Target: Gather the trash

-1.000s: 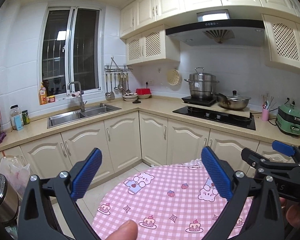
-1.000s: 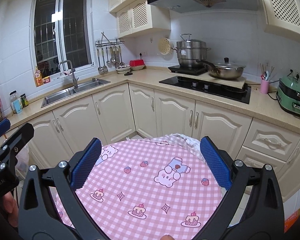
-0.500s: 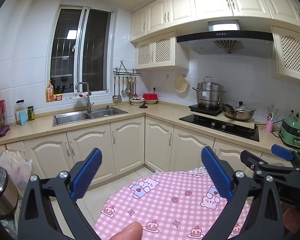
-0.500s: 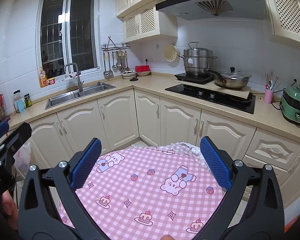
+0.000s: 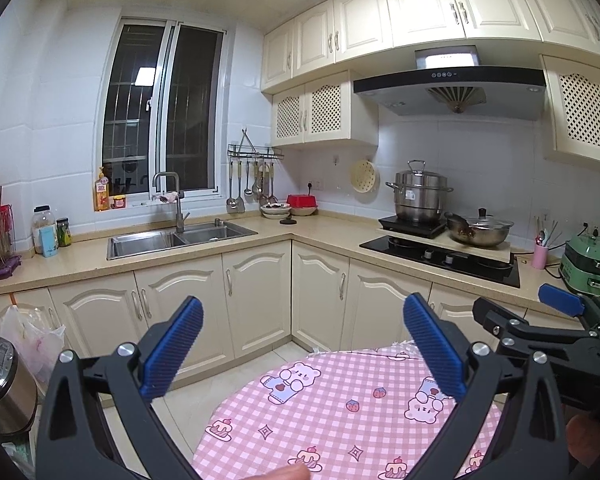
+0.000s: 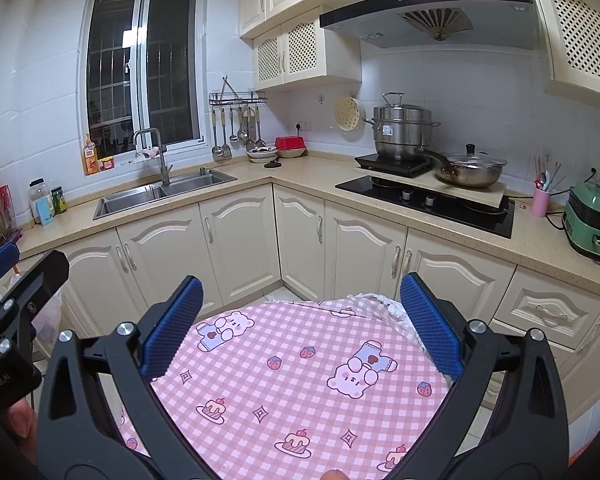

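Left hand-held gripper [image 6: 4, 300] body reads "…Robot.AI", first letters hidden.

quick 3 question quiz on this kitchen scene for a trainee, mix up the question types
1. True or false: the left gripper has its jaws shut on a piece of trash.
2. The lidded pan rests on: A) the sink B) a board over the stove C) the floor.
3. Fill in: the round table below both grippers wears a pink ____ cloth.

Key: 1 false, both it and the right gripper are open and empty; 2 B; 3 checked.
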`<state>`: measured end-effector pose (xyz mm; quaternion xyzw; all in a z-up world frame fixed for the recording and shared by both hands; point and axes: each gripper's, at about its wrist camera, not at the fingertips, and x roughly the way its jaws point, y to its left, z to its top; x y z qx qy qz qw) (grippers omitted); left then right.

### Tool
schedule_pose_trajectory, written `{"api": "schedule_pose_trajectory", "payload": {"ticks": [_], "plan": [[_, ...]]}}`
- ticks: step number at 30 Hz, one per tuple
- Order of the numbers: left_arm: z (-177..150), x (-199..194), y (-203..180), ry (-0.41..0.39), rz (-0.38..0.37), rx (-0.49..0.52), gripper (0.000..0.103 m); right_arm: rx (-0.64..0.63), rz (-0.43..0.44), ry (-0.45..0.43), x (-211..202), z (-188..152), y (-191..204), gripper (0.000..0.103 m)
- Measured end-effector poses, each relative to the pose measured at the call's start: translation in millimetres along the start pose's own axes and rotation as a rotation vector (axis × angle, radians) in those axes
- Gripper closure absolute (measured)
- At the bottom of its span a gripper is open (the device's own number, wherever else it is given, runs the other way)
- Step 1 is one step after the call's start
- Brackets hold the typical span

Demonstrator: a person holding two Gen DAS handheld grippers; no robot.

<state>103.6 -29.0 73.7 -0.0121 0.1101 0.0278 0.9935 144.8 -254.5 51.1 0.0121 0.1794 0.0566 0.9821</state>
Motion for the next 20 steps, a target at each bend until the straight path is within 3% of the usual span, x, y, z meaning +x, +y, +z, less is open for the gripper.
{"api": "schedule_pose_trajectory", "payload": {"ticks": [13, 20], "plan": [[-4.2, 8.5, 7.4, 0.008, -0.010, -0.015, 0.005, 0.002, 0.005, 0.006, 4.7, -0.3, 1.9, 0.006], [-6.1, 13.9, 4.9, 0.017, 0.021, -0.005, 0.005, 0.003, 0.009, 0.000, 7.1, 0.2, 2.0, 0.006]]}}
